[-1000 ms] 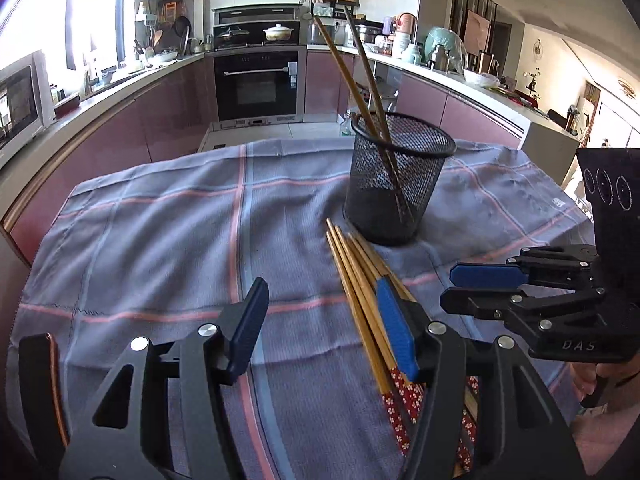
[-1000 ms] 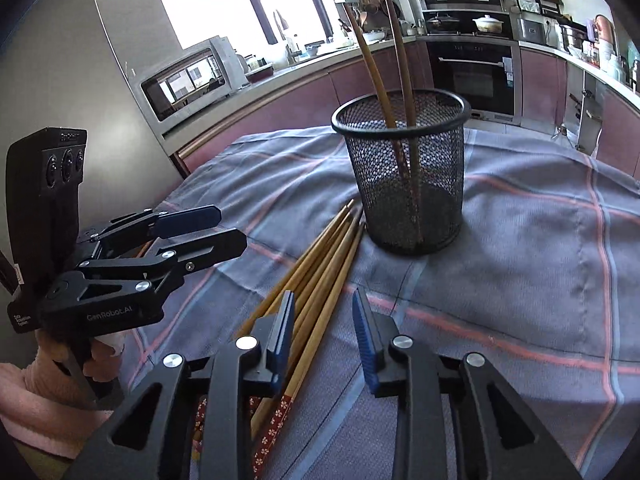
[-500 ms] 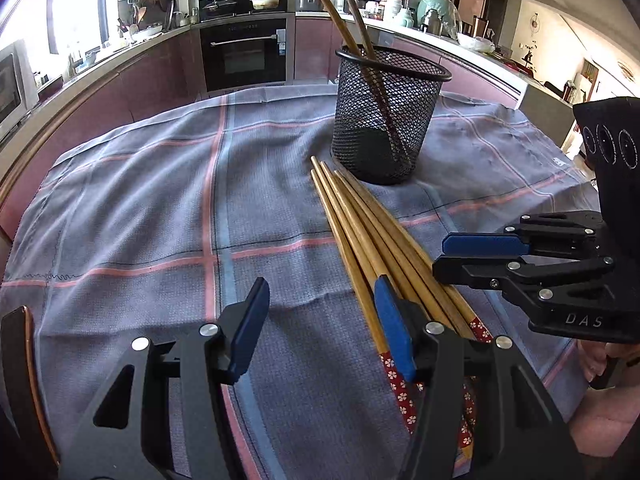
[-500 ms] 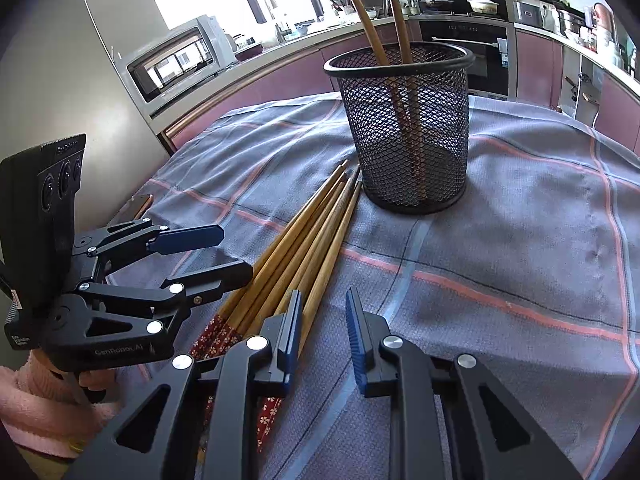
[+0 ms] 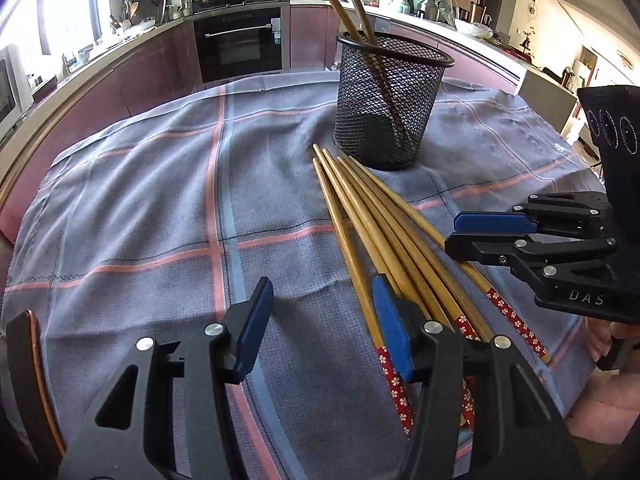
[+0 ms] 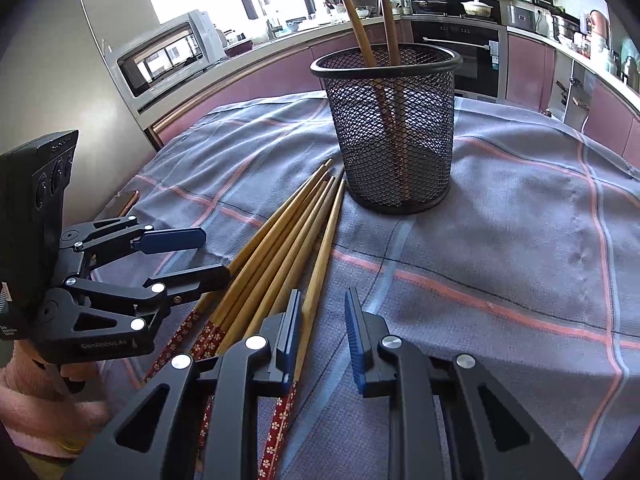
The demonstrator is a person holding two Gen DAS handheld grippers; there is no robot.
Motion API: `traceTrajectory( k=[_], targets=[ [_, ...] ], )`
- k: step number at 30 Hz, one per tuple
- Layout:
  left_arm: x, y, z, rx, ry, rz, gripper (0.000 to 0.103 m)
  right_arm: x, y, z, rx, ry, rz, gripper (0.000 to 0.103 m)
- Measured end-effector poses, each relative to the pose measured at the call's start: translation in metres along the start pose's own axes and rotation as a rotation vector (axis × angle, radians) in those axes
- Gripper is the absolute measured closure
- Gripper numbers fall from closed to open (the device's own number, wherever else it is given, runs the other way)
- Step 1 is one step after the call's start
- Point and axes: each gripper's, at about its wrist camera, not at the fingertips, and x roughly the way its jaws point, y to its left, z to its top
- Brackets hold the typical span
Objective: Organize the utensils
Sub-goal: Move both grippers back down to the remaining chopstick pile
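Left wrist view:
- Left gripper (image 5: 320,284), bottom centre: jaws spread about halfway, only bare cloth (image 5: 140,200) between the blue pads; right-hand pad just over the leftmost stick of the bundle, contact impossible to tell.
- Loose chopsticks (image 5: 372,220): lying flat in a tight bundle on the checked grey cloth, running from lower right up toward centre, plain tips just short of the foot of the mesh cup (image 5: 384,104), red flowered ends toward the bottom edge.
- Mesh cup: upright, upper centre-right, with two chopsticks (image 5: 343,8) leaning out past the top of the frame.
- Right gripper (image 5: 454,233), right edge: fingers turned toward the left, narrowly parted, hanging just over the right side of the bundle.
- Oven (image 5: 240,48) in the background, top centre.

Right wrist view:
- Right gripper (image 6: 323,294), bottom centre: jaws only slightly apart, pinching nothing; left pad beside the rightmost stick of the bundle (image 6: 288,232).
- Mesh cup (image 6: 392,128) at centre, the two chopsticks (image 6: 354,20) standing inside.
- Left gripper (image 6: 216,254) at left, lower finger over the bundle's left edge, pink sleeve (image 6: 16,392) beneath.
- Microwave (image 6: 168,60), upper left.
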Motion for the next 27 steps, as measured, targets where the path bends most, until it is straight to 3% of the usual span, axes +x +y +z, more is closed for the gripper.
traceTrajectory(
  k=[12, 17, 19, 27],
  targets=[
    [0.021, -0.001, 0.022, 0.009, 0.014, 0.02, 0.065, 0.019, 0.011, 0.017, -0.062, -0.002, -0.084, 0.084],
    [0.026, 0.0, 0.03, -0.005, 0.02, 0.014, 0.082, 0.026, 0.009, 0.025, -0.058, 0.001, -0.088, 0.088],
    [0.028, 0.001, 0.032, -0.025, 0.024, 0.006, 0.092, 0.026, 0.008, 0.027, -0.055, 0.002, -0.082, 0.095],
    [0.031, 0.002, 0.034, -0.039, 0.031, -0.015, 0.088, 0.027, 0.008, 0.029, -0.052, 0.007, -0.083, 0.096]
  ],
)
